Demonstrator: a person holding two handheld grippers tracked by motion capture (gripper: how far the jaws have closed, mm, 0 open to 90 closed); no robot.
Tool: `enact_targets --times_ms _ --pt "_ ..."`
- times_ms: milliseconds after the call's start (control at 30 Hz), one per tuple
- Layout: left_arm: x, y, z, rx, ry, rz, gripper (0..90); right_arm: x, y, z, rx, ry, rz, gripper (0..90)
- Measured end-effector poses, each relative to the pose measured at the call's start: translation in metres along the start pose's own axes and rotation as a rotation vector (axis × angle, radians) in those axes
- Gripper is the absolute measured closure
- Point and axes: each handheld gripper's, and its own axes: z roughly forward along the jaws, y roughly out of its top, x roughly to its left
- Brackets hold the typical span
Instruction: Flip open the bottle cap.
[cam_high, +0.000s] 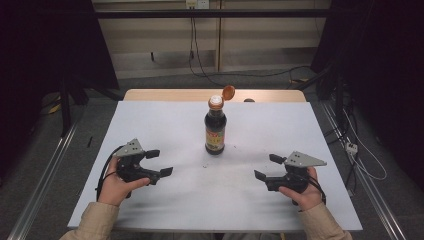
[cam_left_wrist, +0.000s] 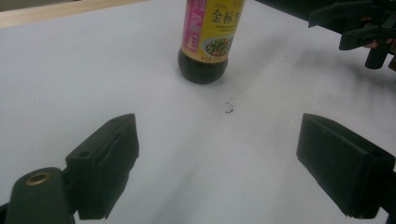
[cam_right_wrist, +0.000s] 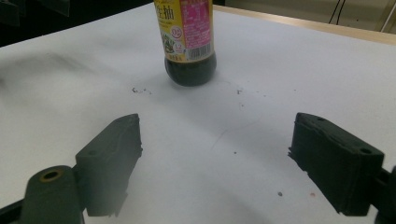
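A dark soy sauce bottle (cam_high: 215, 129) stands upright in the middle of the white table top (cam_high: 165, 120), its orange flip cap (cam_high: 228, 92) hinged open. The bottle's lower half with its yellow and pink label shows in the left gripper view (cam_left_wrist: 208, 39) and the right gripper view (cam_right_wrist: 188, 39). My left gripper (cam_high: 160, 162) rests low at the table's left, jaws wide apart and empty, pointing toward the bottle. My right gripper (cam_high: 268, 167) sits at the right, jaws also spread with nothing between them. Both lie well short of the bottle.
Small dark specks (cam_left_wrist: 229, 109) dot the table in front of the bottle. A wooden table edge (cam_high: 175, 94) runs behind the white top. Cables (cam_high: 200, 70) trail on the floor beyond, and metal rails (cam_high: 45, 170) flank the table.
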Motion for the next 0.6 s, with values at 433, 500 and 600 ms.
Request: enact_targets --times_ms 433,500,600 --pt "0.0 -0.01 -0.006 0.0 0.004 -0.003 12.8 0.0 -0.01 -0.01 0.016 -0.008 0.006 16.2" --pt "-0.001 -0.011 -0.007 0.001 0.007 -0.005 12.8 0.0 -0.011 -0.012 0.015 -0.01 0.005 16.2" --pt "-0.001 -0.013 -0.008 0.001 0.011 -0.007 12.8 0.0 -0.012 -0.015 0.012 -0.012 0.005 16.2"
